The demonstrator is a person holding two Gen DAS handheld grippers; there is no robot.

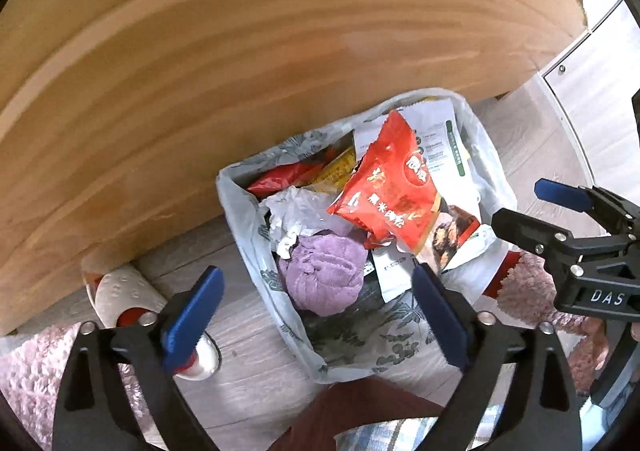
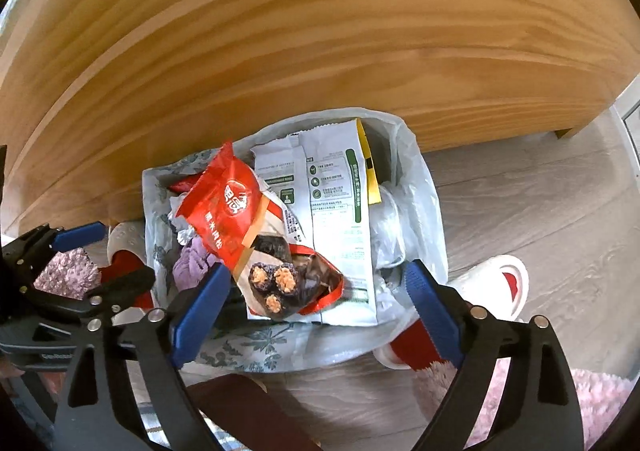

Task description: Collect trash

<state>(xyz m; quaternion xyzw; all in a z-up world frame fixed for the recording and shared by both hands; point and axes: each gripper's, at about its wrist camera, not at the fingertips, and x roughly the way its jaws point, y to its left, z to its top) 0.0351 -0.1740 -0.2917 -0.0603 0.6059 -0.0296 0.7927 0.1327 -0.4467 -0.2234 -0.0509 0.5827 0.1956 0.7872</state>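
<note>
A floral plastic bag (image 1: 280, 315) on the floor is filled with a red snack packet (image 1: 384, 187), white pouch (image 2: 340, 211), crumpled paper (image 1: 296, 211) and purple cloth (image 1: 324, 275); left gripper (image 1: 316, 315) and right gripper (image 2: 316, 311) are held wide apart above it, nothing gripped.

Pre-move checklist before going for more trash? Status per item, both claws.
1. Left claw empty: ok, open, nothing between the pads.
2. Right claw empty: ok, open, nothing between the pads.
3. Red snack bag inside the trash bag: ok, resting on top of the pile.
4. Trash bag mouth open: ok, rim spread, contents visible.
5. Room left in the bag: not ok, wrappers and purple cloth pile to the rim.
6. More trash on the floor: cannot tell, only slippers and rug in view.
</note>
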